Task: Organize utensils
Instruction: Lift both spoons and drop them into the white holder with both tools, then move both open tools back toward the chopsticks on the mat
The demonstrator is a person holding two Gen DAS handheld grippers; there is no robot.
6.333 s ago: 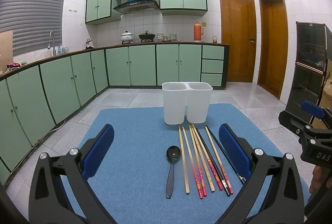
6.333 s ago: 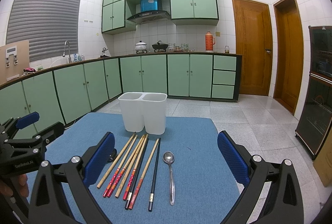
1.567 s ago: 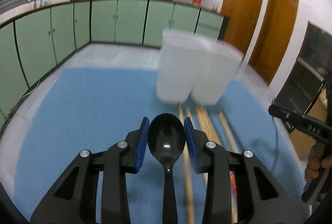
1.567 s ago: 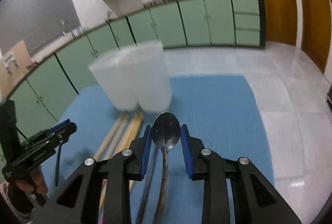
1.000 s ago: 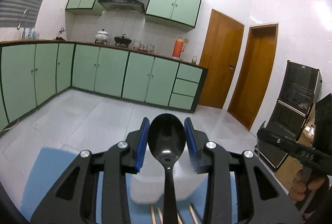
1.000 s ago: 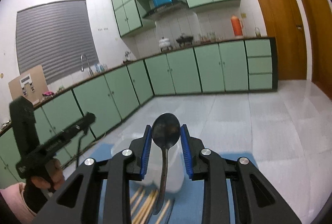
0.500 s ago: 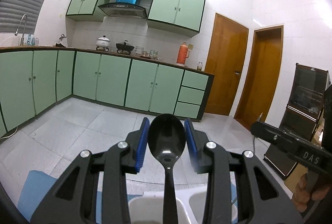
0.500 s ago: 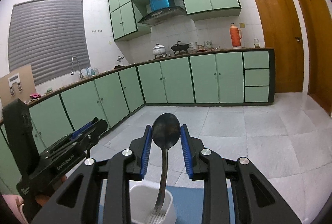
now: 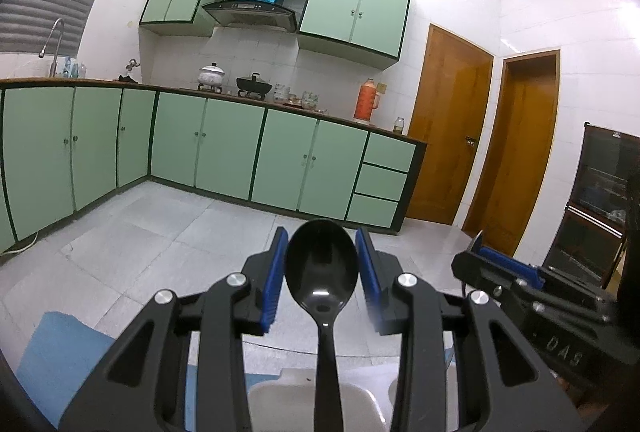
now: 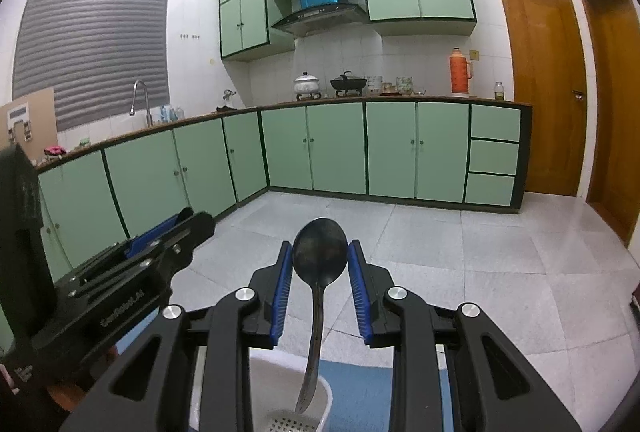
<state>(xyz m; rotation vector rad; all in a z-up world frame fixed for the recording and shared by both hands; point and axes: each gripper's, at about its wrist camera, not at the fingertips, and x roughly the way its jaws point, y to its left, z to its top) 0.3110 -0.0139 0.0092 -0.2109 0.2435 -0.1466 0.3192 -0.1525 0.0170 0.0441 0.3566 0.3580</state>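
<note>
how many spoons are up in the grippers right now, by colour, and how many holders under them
black plastic spoon: 1, in the left gripper
metal spoon: 1, in the right gripper
white two-compartment holder: 1
total: 3

My left gripper (image 9: 322,282) is black with blue pads around a glossy black spoon (image 9: 321,272). My right gripper (image 10: 320,282), also black and blue, has a dark grey metal spoon (image 10: 319,258). The white holder (image 10: 320,404) has a perforated bottom; the mat (image 9: 52,356) is blue.
</note>
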